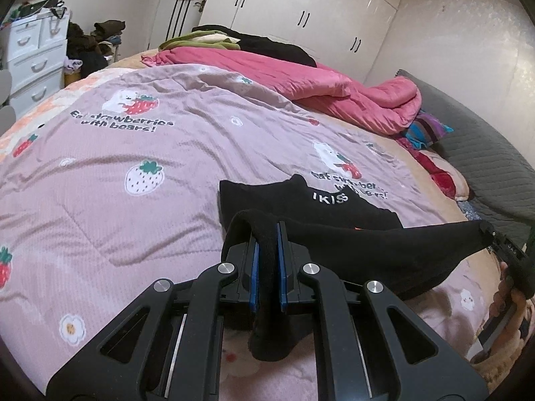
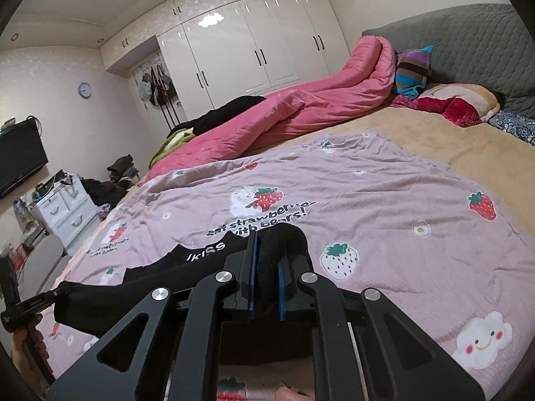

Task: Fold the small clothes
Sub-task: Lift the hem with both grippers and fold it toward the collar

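Observation:
A small black garment [image 1: 367, 250] with white "IKISS" lettering is stretched between my two grippers just above the pink strawberry blanket [image 1: 117, 153]. My left gripper [image 1: 267, 234] is shut on one end of it, with black cloth bunched between the blue pads. My right gripper [image 2: 267, 250] is shut on the other end [image 2: 274, 250]. In the left wrist view the right gripper [image 1: 491, 234] shows at the far right, pinching the cloth. In the right wrist view the left gripper [image 2: 50, 297] shows at the far left. The far part of the garment [image 2: 200, 254] lies on the blanket.
A rolled pink quilt [image 1: 334, 93] lies along the far side of the bed. Pillows [image 2: 451, 100] and a grey headboard [image 2: 468, 43] stand at the head end. A white drawer unit [image 1: 33, 60], clothes piles and white wardrobes [image 2: 250, 50] line the room.

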`<control>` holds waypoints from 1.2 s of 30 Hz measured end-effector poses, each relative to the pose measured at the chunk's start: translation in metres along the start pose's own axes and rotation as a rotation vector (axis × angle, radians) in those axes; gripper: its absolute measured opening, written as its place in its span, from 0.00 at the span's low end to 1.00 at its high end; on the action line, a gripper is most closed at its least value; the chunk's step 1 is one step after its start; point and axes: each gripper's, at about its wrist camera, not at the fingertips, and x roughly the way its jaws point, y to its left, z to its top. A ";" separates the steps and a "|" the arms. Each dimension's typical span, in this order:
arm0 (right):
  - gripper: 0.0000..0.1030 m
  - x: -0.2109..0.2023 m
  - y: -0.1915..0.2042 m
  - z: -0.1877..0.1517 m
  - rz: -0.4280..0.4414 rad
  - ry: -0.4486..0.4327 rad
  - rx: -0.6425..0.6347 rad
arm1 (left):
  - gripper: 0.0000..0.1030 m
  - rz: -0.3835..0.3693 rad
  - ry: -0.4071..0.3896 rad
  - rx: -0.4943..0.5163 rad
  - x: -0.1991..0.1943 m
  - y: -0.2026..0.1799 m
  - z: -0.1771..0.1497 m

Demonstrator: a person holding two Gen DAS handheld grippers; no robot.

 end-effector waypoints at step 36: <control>0.13 0.103 -0.002 -0.021 -0.085 0.133 0.011 | 0.05 0.109 0.083 0.016 0.077 0.015 0.009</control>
